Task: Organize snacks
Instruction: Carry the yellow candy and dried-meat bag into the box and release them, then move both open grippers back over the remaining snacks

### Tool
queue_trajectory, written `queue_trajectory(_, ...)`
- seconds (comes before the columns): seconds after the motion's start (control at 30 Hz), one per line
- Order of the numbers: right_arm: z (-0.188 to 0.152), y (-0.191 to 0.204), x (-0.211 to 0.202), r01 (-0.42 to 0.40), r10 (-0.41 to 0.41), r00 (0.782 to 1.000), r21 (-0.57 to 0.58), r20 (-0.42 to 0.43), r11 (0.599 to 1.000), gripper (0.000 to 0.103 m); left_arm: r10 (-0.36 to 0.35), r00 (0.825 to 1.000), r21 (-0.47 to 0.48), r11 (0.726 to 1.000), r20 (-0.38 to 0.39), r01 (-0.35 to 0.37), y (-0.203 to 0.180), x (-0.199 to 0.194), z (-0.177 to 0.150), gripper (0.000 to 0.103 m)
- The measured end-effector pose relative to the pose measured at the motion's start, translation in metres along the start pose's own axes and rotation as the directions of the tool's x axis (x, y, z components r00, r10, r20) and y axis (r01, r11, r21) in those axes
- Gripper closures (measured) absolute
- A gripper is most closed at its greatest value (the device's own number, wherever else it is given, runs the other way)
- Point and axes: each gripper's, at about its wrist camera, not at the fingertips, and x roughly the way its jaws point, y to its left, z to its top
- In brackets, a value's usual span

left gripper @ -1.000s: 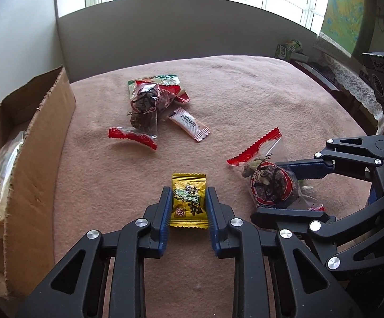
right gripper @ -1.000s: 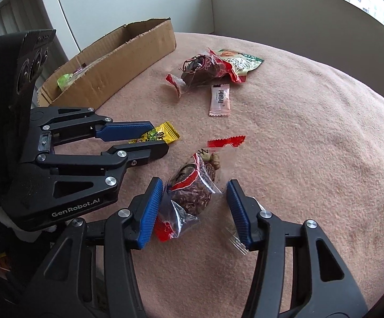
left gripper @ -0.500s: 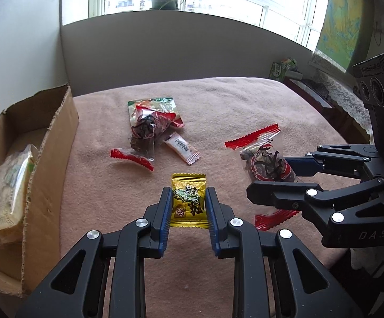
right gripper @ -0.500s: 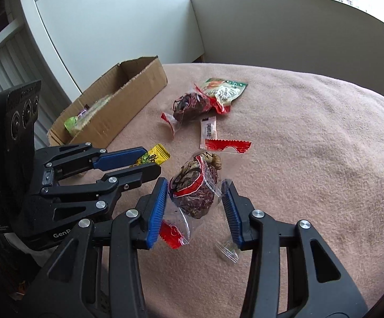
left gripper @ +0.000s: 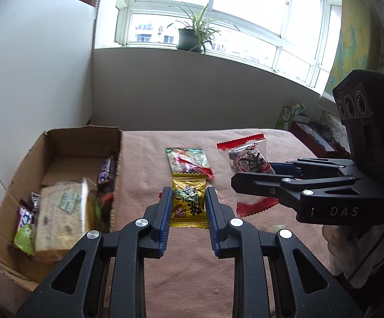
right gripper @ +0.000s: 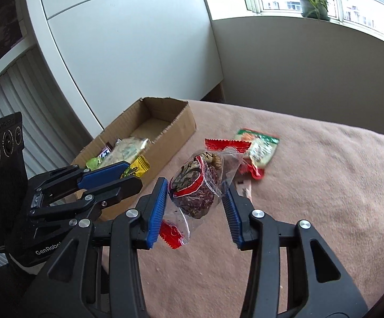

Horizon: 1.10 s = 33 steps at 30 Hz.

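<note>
Both packets now lifted off the blanket [left gripper: 186, 270] | your left gripper [left gripper: 188, 212] pinches yellow candy [left gripper: 189, 204], right gripper [right gripper: 196, 198] clamps date pack [right gripper: 197, 188] | cardboard box [left gripper: 59, 143] left of claws, ready for dropping.

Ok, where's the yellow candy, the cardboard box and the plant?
yellow candy [left gripper: 188, 203], left wrist view, middle of the wrapper.
cardboard box [right gripper: 182, 124], right wrist view, far outer wall.
plant [left gripper: 189, 39], left wrist view, the dark pot.

yellow candy pkt [left gripper: 188, 203] upright, clear red-edged dried-fruit pkt [right gripper: 196, 185] tilted, both lifted, cardboard box [left gripper: 59, 143] part-filled w/ snacks
</note>
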Motion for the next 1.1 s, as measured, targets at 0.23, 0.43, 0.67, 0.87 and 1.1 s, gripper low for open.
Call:
queue_trajectory(0.23, 0.039, 0.04, 0.033, -0.049, 0.05, 0.999, -0.037, 0.008, 0.998, 0.059, 0.07, 0.997, -0.085, 0.994, 0.027, -0.068, 0.054, -0.018, -0.007, 0.08)
queue_trajectory(0.43, 0.062, 0.076, 0.075, -0.063, 0.063, 0.998, -0.075, -0.007, 0.995, 0.059, 0.123, 0.992, -0.134, 0.984, 0.027, -0.118, 0.092, -0.028, -0.017, 0.08)
queue_trajectory(0.67, 0.073, 0.095, 0.123, -0.056, 0.052, 0.997, -0.073, -0.049, 0.996, 0.059, 0.176, 0.984, -0.164, 0.971, -0.013, -0.176, 0.121, -0.021, -0.029, 0.08)
queue_trajectory(0.87, 0.076, 0.098, 0.135, -0.017, 0.015, 0.999, -0.075, -0.028, 0.997, 0.03, 0.199, 0.98, -0.196, 0.961, -0.014, -0.198, 0.132, -0.026, -0.032, 0.079)
queue_trajectory(1.1, 0.075, 0.088, 0.118, -0.01, 0.009, 1.0, -0.068, -0.007, 0.998, 0.027, 0.206, 0.979, -0.224, 0.954, -0.004, -0.201, 0.134, -0.034, -0.031, 0.044)
